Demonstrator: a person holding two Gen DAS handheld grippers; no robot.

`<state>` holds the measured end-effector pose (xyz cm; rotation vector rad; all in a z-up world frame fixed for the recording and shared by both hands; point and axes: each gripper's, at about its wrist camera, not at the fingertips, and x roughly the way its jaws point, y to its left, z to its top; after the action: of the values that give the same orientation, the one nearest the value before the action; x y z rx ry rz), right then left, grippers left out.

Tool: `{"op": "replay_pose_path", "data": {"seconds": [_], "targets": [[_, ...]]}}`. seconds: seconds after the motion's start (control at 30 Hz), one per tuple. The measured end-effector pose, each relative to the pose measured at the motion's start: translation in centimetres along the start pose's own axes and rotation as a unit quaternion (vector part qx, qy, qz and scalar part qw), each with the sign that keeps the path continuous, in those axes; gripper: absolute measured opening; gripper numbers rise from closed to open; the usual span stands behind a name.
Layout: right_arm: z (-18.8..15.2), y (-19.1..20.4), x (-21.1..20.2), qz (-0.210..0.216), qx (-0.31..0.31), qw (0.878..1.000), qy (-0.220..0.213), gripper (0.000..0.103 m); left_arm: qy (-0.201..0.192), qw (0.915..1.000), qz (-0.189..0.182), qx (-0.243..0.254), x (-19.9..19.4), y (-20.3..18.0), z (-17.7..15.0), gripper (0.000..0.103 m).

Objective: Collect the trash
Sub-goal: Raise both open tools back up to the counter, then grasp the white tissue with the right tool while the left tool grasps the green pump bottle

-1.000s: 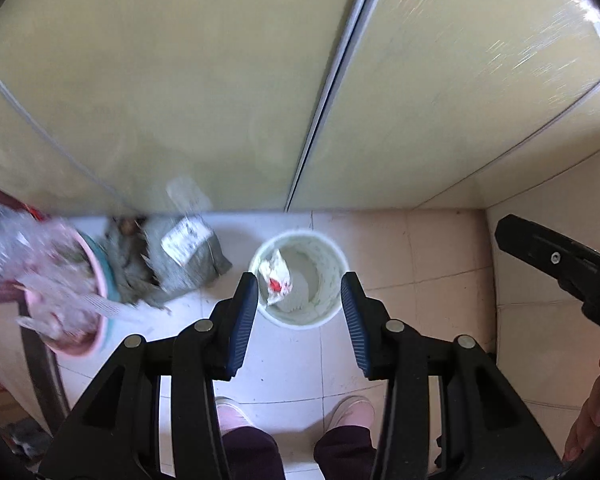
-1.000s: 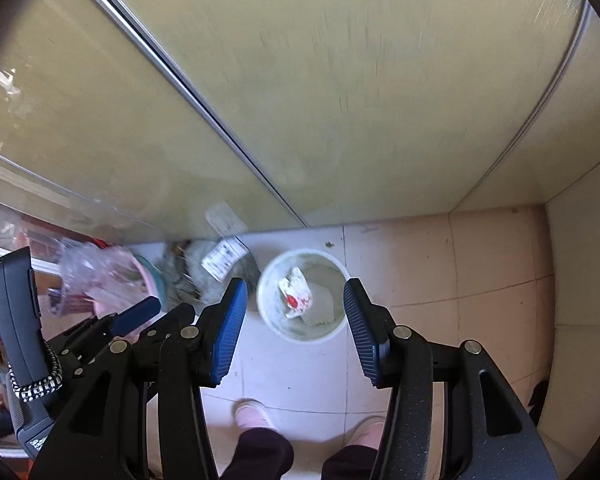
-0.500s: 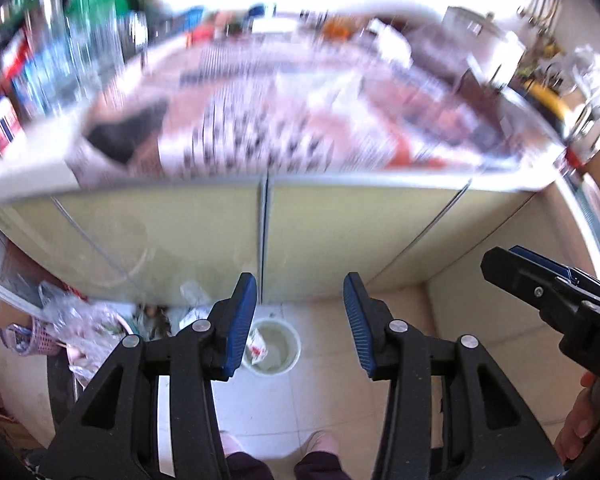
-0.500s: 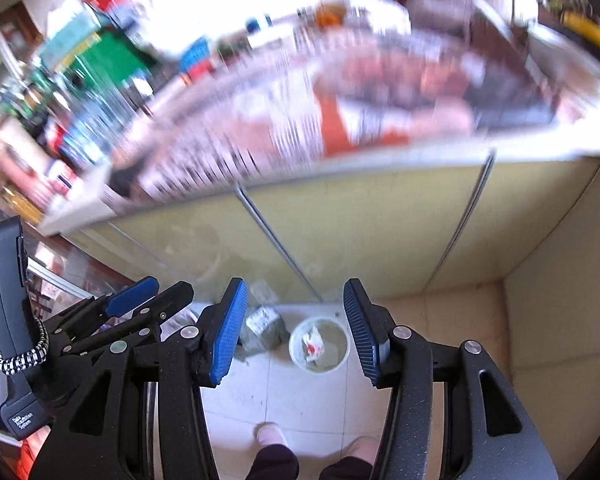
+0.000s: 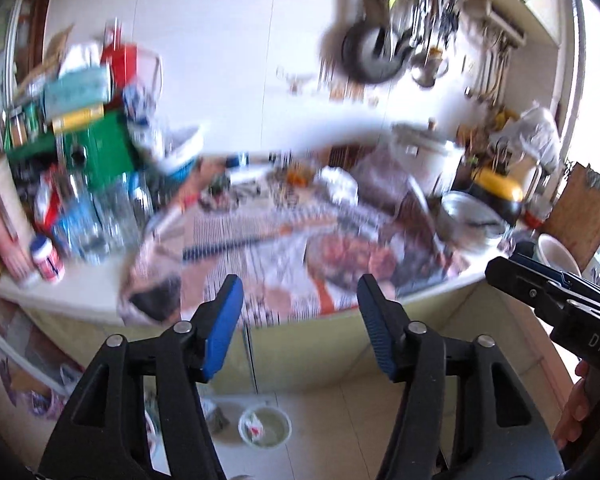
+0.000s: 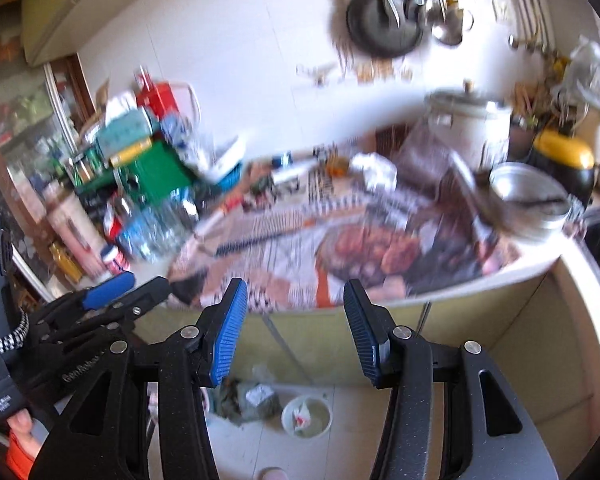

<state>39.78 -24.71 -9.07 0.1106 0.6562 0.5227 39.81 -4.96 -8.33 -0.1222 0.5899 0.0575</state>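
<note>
Between the blue pads of the left gripper (image 5: 298, 324) nothing is held, and the jaws are spreading wider right now; the right gripper (image 6: 294, 330) sits parted and empty too. Both views have swung up off the floor: a second ago the white bin (image 5: 265, 426) filled the frame, now it's small and low, a crumpled wrapper (image 6: 302, 416) inside. Ahead spreads the cluttered counter (image 6: 340, 240), so I'd judge the next scrap gets hunted there.
</note>
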Motion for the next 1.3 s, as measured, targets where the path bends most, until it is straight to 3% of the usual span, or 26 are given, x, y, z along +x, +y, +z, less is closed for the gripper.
{"op": "replay_pose_path", "data": {"seconds": [0.23,0.4,0.67,1.0,1.3], "targets": [[3.8,0.4,1.0,-0.032,-0.002,0.999,-0.044,0.051,-0.052,0.9985,-0.015,-0.001,1.1,2.5,5.2,0.070],[6.4,0.7,3.5,-0.062,0.013,0.996,-0.062,0.060,-0.042,0.9986,-0.031,0.001,5.4,5.7,8.5,0.070],[9.5,0.3,8.4,-0.097,0.053,0.992,-0.063,0.061,-0.020,0.9992,-0.025,0.023,12.7,9.7,12.5,0.070],[12.0,-2.8,15.8,-0.137,0.068,0.988,-0.030,0.061,0.025,0.9993,-0.013,0.024,22.3,11.4,14.0,0.070],[15.1,-9.2,24.7,-0.130,0.067,0.989,0.037,0.061,0.079,0.9964,0.032,-0.007,33.1,12.2,15.6,0.070]]}}
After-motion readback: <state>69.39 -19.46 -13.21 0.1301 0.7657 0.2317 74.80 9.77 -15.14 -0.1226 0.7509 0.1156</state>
